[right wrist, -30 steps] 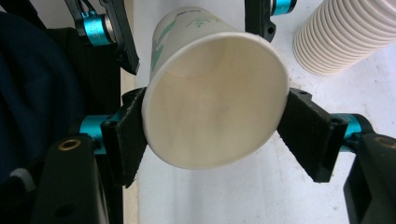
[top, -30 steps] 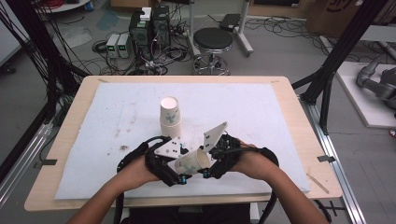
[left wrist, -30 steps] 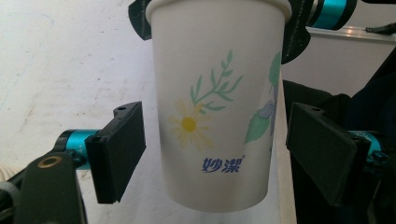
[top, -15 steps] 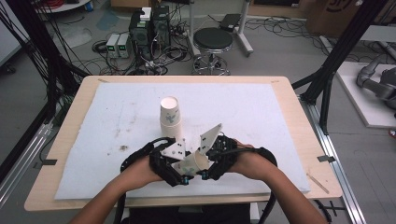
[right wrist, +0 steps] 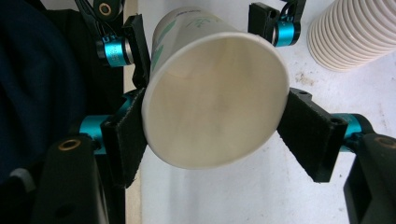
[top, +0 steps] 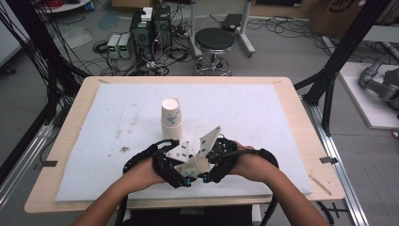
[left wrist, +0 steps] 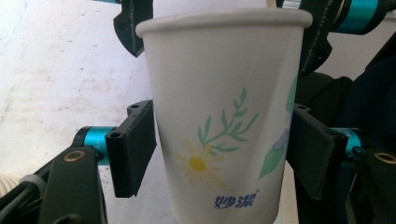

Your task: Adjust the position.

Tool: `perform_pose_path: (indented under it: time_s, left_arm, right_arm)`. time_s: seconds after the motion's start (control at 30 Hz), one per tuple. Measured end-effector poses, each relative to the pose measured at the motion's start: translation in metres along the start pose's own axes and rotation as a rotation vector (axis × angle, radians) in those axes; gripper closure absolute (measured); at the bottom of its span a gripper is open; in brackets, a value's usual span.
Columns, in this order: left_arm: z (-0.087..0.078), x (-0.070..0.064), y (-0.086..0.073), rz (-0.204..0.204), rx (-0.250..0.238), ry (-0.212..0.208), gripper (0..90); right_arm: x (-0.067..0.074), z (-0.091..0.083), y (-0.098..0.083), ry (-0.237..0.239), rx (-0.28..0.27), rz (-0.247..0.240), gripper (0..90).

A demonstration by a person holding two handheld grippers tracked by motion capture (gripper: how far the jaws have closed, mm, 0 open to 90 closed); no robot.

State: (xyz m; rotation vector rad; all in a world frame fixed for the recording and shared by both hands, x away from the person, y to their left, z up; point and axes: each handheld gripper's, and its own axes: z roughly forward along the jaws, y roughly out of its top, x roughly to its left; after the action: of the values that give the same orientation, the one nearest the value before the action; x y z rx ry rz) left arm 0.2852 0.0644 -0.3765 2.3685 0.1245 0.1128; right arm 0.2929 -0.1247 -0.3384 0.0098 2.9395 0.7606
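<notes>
A white paper cup (top: 200, 163) with a daisy print hangs just above the table's near edge, held between both grippers. My right gripper (right wrist: 215, 135) is shut on it just behind the rim, and its mouth (right wrist: 217, 105) faces that camera. My left gripper (left wrist: 224, 154) has just been closing, and its pads (left wrist: 133, 147) now press on the cup's lower wall (left wrist: 219, 93). In the high view the left gripper (top: 184, 173) and the right gripper (top: 210, 169) meet head-on around the cup.
A stack of upturned paper cups (top: 171, 117) stands on the white mat (top: 263, 113) just beyond the grippers; the stack (right wrist: 350, 37) also shows at the upper right of the right gripper view. The table's wooden front edge (top: 141, 203) runs under the forearms.
The left gripper's jaws have closed in on the cup that the right gripper holds. Both hands have stayed nearly where they were.
</notes>
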Motion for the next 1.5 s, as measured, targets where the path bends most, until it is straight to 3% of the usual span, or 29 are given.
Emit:
perform_pose_path:
  time_s: [0.53,0.6,0.7,0.83,1.07,1.3,1.37,1.5]
  left_arm:
    - [0.006,0.0,0.0,-0.014,0.016,0.002,35.1]
    - [0.005,0.0,-0.002,-0.024,-0.001,0.003,35.2]
    - [0.003,0.003,-0.007,-0.04,-0.02,0.007,35.2]
    - [0.0,0.005,-0.016,-0.078,-0.082,0.008,33.8]
    - [-0.006,0.01,-0.043,-0.179,-0.219,0.065,32.7]
    - [-0.027,0.014,-0.075,-0.277,-0.384,0.173,32.2]
    - [-0.035,0.015,-0.083,-0.293,-0.414,0.192,32.2]
    - [-0.047,0.016,-0.094,-0.307,-0.444,0.236,31.9]
  right_arm:
    - [-0.001,0.003,-0.001,-0.006,0.027,-0.004,29.3]
    - [-0.002,0.003,-0.002,0.0,0.009,0.003,27.3]
    - [-0.005,0.001,-0.008,0.008,-0.06,0.033,22.6]
    - [-0.01,-0.008,-0.019,0.002,-0.168,0.093,22.0]
    - [-0.019,-0.022,-0.048,0.002,-0.377,0.23,22.0]
    - [-0.02,-0.026,-0.082,-0.144,-0.443,0.367,22.1]
    - [-0.02,-0.026,-0.092,-0.185,-0.456,0.406,22.2]
    - [-0.021,-0.026,-0.11,-0.224,-0.492,0.451,22.2]
